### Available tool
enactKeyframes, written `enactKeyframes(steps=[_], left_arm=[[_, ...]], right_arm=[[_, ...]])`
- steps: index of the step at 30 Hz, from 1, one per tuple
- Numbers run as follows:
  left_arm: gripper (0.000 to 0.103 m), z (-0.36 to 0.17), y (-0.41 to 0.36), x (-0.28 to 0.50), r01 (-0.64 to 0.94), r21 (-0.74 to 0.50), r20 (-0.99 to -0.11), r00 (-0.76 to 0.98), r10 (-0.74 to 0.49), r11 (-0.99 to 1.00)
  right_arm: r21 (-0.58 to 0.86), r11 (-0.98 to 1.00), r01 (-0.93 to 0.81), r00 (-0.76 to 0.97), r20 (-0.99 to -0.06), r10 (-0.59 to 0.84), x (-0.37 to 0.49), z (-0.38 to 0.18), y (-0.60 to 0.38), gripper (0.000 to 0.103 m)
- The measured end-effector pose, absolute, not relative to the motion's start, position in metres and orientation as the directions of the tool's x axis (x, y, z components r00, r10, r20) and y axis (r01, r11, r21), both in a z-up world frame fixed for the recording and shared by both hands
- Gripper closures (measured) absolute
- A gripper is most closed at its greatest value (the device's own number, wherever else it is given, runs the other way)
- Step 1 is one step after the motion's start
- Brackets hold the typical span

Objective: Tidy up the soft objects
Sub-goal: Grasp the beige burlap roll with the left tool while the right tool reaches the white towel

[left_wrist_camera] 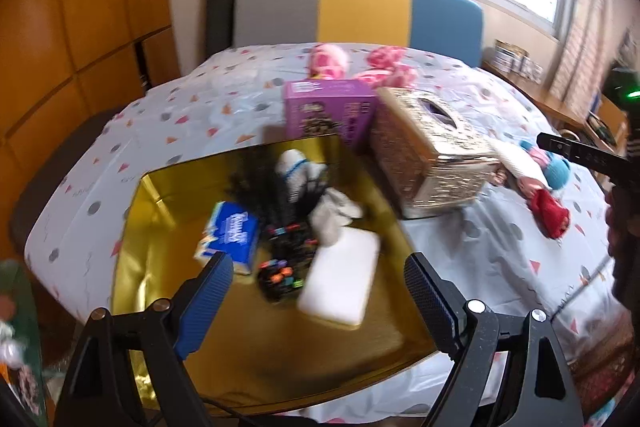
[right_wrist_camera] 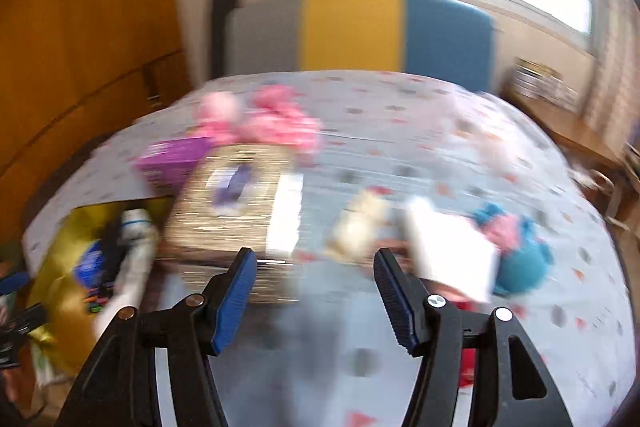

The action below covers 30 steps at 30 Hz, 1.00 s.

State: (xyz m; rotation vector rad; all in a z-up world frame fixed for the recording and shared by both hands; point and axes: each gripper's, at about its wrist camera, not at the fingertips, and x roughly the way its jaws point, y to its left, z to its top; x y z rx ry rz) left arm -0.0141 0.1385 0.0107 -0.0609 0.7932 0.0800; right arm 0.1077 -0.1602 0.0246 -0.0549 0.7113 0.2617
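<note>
Progress, roughly halfway: gold box (left_wrist_camera: 160,211) at bed's (left_wrist_camera: 168,107) near-left corner holds white pad (left_wrist_camera: 340,279), tissue pack (left_wrist_camera: 232,239), socks; pad's long axis runs front to back. Knit doll (left_wrist_camera: 536,179) lies near right edge, pink plush (left_wrist_camera: 328,61) near headboard, unsorted. Left hand-held gripper (left_wrist_camera: 316,291) wide, empty; right hand-held gripper (right_wrist_camera: 316,291) part-open, empty

A tray (left_wrist_camera: 160,211) lies near-left on the bed (left_wrist_camera: 460,251), holding a pad (left_wrist_camera: 340,281) and tissue pack (left_wrist_camera: 232,235); a tissue box (left_wrist_camera: 432,151) stands right of the tray, a carton (left_wrist_camera: 330,113) behind it.
</note>
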Motion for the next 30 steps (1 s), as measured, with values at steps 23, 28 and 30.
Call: enactKeyframes(steps=[23, 28, 30], left_arm=[[0.023, 0.052, -0.052, 0.096, 0.314, -0.019, -0.710, 0.664, -0.234, 0.949], [0.036, 0.047, -0.087, 0.154, 0.316, -0.035, -0.756, 0.613, -0.232, 0.948], [0.040, 0.038, -0.097, 0.179, 0.291, -0.038, -0.782, 0.587, -0.210, 0.956]], right_arm=[[0.423, 0.836, 0.350, 0.690, -0.719, 0.075, 0.125, -0.027, -0.353, 0.041], [0.451, 0.832, 0.324, 0.700, -0.705, 0.110, 0.123, -0.024, -0.352, 0.041], [0.462, 0.828, 0.317, 0.702, -0.701, 0.123, 0.123, -0.024, -0.352, 0.041]])
